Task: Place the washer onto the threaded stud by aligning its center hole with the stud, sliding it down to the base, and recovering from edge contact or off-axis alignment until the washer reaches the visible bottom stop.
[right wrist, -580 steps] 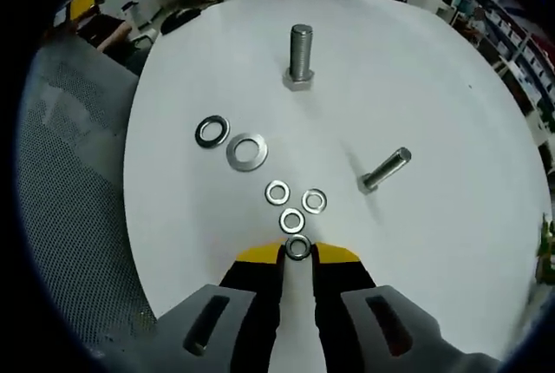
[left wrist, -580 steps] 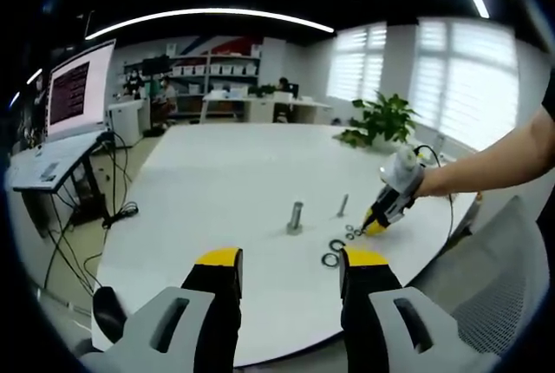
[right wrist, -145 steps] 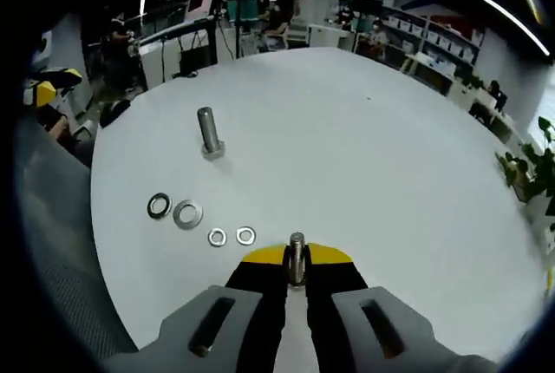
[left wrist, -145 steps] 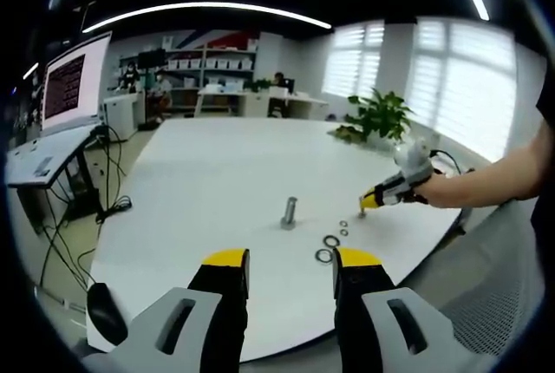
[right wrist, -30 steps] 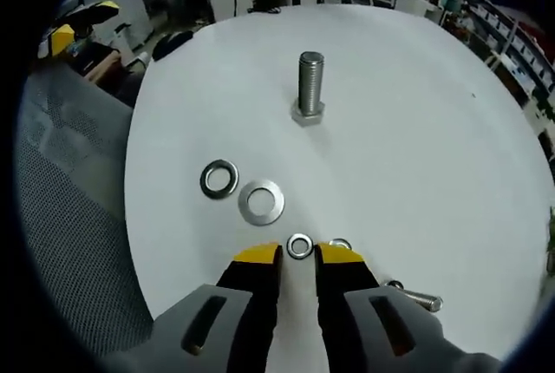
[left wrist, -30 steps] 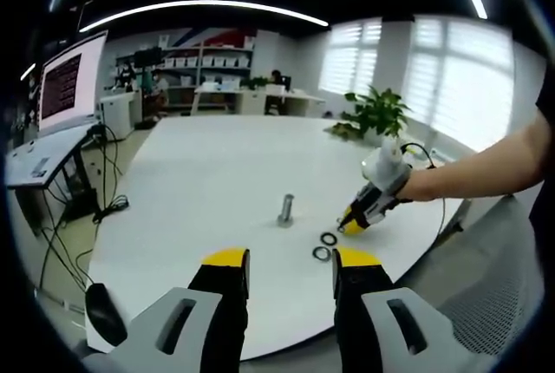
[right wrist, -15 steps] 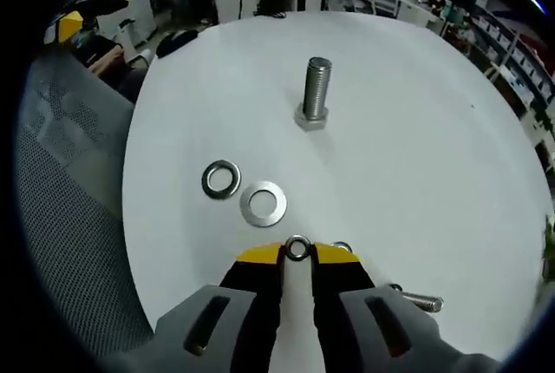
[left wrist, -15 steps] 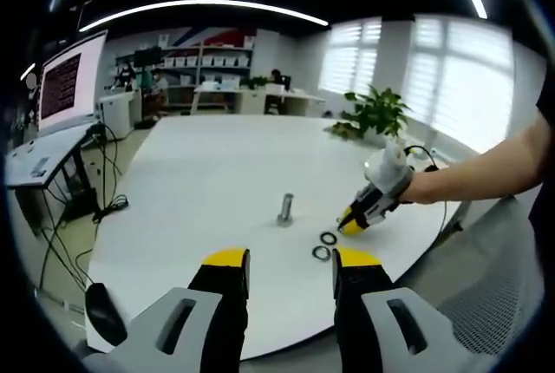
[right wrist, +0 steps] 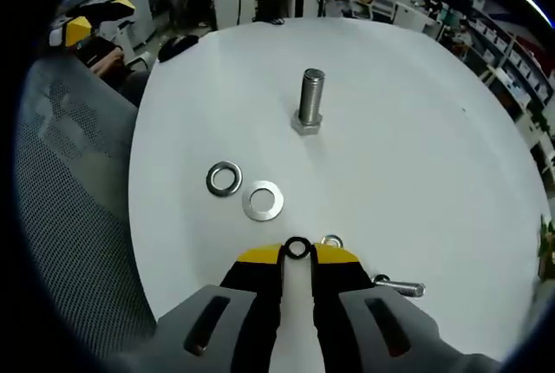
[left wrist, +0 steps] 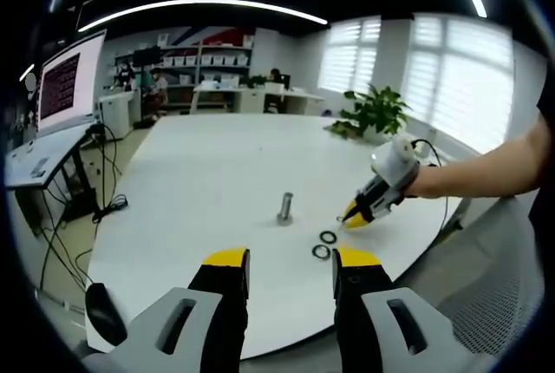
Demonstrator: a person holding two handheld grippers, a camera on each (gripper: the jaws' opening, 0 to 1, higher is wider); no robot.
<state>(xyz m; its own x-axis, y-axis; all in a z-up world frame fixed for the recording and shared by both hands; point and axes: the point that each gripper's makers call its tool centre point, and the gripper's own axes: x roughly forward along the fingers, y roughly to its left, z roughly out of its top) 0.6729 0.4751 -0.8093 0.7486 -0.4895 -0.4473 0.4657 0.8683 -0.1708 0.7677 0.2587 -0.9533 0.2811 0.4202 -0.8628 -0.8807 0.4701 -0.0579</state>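
Washer (right wrist: 297, 248) pinched in my right hand-held gripper (right wrist: 297, 256), lifted just off the tabletop (right wrist: 416, 147). Stud (right wrist: 310, 101) stands upright ahead, bare. Left hand-held gripper (left wrist: 284, 266) idles, parted, holding nothing. Carrying, aligning and sliding down remain.

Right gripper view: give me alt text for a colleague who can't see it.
The right gripper, its yellow-tipped black fingers closed on a small steel washer, is above a round white table. Ahead, a large steel bolt stands upright on its head; two larger flat steel washers lie nearer, and a small bolt lies on its side at the right.
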